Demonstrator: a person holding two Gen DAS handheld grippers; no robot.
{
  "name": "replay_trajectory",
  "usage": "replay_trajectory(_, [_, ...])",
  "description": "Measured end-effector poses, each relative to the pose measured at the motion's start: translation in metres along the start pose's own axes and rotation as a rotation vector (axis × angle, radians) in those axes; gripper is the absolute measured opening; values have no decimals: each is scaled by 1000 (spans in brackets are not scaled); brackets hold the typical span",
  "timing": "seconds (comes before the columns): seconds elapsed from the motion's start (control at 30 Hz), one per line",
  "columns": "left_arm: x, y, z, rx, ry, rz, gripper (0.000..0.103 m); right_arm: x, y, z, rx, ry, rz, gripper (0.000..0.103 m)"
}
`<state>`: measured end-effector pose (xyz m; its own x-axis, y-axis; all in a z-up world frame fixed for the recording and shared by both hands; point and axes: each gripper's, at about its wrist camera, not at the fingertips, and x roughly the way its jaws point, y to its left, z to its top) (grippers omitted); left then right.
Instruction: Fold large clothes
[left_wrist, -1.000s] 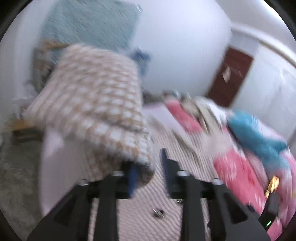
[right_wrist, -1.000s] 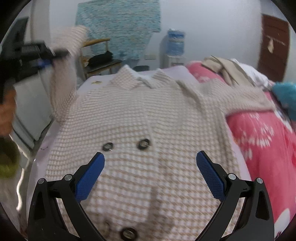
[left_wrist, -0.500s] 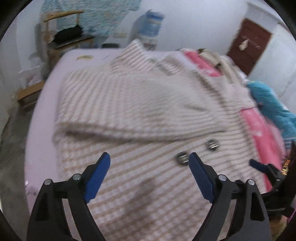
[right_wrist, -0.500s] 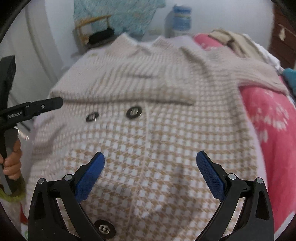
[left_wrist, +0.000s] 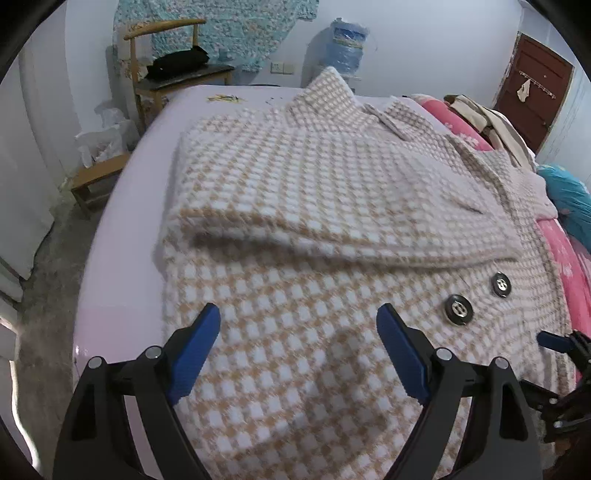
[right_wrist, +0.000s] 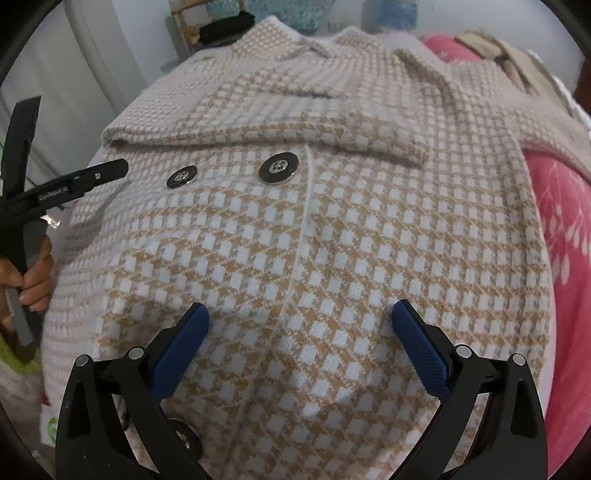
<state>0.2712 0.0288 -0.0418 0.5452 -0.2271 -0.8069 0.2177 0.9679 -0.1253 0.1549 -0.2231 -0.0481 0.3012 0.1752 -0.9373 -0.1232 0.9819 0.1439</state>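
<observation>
The checked coat (left_wrist: 332, 206) is laid flat, front up, on the lilac bed (left_wrist: 122, 229), with its collar toward the far edge and its hem toward the near edge. One sleeve (left_wrist: 351, 225) is folded across the chest, so that its cuff ends just above the two upper buttons (right_wrist: 277, 168); this placement appears intended to narrow the garment to a rectangle before the body is folded. The other sleeve is seen trailing off toward the pink quilt (right_wrist: 561, 240) at the bed's right side, apparently not yet folded in.

The left gripper (left_wrist: 299, 345) is held over the lower body of the coat near the bed's left edge, jaws spread wide apart, with nothing clamped. The right gripper (right_wrist: 300, 334) is held above the centre front seam, jaws likewise apart and empty. Both tools are angled downward, which suggests that the lower cloth is to be taken next.

A wooden chair (left_wrist: 166, 66) and a water bottle (left_wrist: 347, 44) are seen beyond the far edge.
</observation>
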Motion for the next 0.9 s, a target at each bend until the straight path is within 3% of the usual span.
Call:
replay_trajectory(0.03, [0,1,1,-3,-8,9,85,-2,-5,7,14,16,14,95])
replay_trajectory(0.2, [-1,7,10,-22,-55,52,84,-40,-37,56,94,-97,125,95])
replay_trajectory(0.27, [0,9,14,-28,-71,68,79,-43,-52,80,133,-102,179,95])
replay_trajectory(0.33, [1,12,16,-45,-78,70,74,-31,-70,103,188,-89,238,88])
replay_trajectory(0.67, [3,38,12,-162,-106,14,49,46,-110,147,341,36,141,55])
replay_trajectory(0.77, [-1,44,9,-183,-118,-3,47,46,-103,151,296,42,142,43])
replay_trajectory(0.9, [-1,47,5,-201,-122,-5,46,45,-86,153,208,56,72,29])
